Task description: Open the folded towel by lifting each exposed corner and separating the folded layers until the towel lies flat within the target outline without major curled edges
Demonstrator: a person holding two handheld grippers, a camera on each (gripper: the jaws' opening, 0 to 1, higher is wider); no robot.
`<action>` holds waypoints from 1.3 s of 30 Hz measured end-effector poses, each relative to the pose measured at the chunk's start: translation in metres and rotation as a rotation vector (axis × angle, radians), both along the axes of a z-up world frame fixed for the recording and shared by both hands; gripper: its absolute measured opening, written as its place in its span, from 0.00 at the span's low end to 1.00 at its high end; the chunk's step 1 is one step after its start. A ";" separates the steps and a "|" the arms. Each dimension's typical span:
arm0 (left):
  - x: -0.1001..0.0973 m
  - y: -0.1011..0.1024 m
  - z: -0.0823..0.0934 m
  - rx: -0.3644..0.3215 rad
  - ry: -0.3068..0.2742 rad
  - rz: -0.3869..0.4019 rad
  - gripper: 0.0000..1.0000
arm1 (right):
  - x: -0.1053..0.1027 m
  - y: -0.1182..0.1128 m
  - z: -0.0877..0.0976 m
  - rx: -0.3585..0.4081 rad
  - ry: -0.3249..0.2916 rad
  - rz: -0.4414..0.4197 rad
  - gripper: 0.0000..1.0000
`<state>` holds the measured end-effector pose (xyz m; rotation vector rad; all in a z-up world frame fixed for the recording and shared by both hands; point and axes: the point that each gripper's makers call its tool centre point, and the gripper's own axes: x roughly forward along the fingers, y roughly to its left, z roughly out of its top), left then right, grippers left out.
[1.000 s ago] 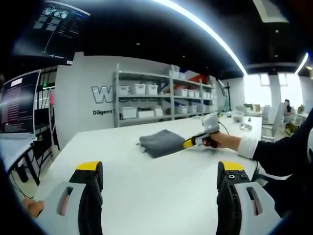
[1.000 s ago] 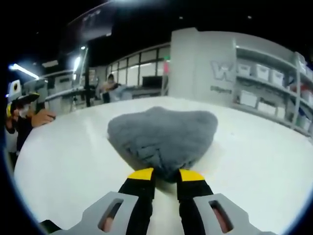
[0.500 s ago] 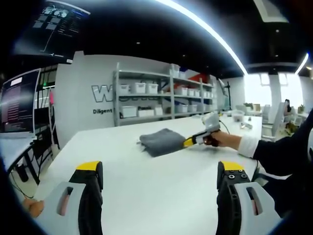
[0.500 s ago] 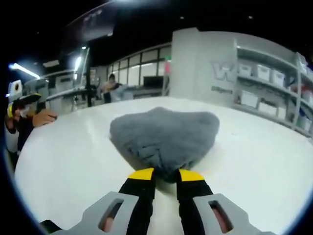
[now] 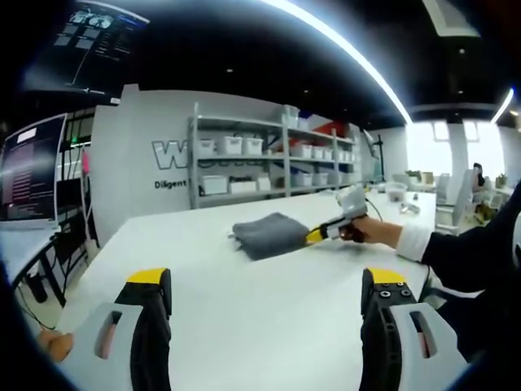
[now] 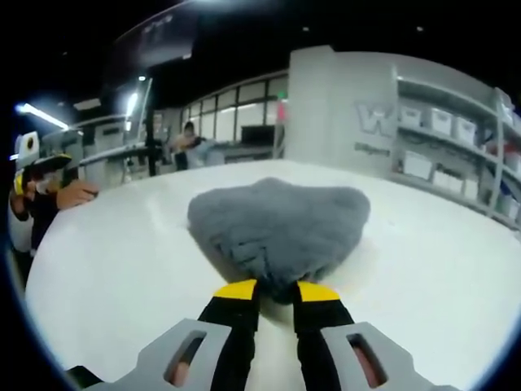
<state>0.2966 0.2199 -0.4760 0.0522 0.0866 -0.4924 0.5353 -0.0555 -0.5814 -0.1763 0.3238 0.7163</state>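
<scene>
Behind you the wall (image 5: 134, 175) reads "W" and "Diligent". 1 folded grey towel (image 6: 277, 232) lies on the desk (image 5: 260, 301); your right tool (image 6: 273, 291) pinches its near corner, left tool (image 5: 269, 285) spread apart.

Your towel (image 6: 281, 232) is plain dark grey with a fuzzy pile and no print. The counter (image 6: 122, 269) under it is plain white. Your right tool (image 6: 277, 292) has black jaws with yellow tips on light grey bodies; your left tool (image 5: 269, 281) carries the same black, yellow and grey scheme. The shelf (image 5: 244, 163) behind is pale grey and holds white bins (image 5: 232, 147). The wall (image 5: 138, 155) is white with dark grey lettering. Your sleeve (image 5: 468, 257) is black with a white cuff.
</scene>
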 end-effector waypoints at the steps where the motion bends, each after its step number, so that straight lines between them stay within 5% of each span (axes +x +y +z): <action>1: 0.000 0.000 0.000 0.000 0.001 0.000 0.95 | 0.000 0.000 0.000 -0.001 0.000 0.001 0.13; 39: 0.002 0.001 -0.005 0.006 0.014 0.001 0.95 | -0.017 0.011 0.002 -0.023 -0.007 0.036 0.11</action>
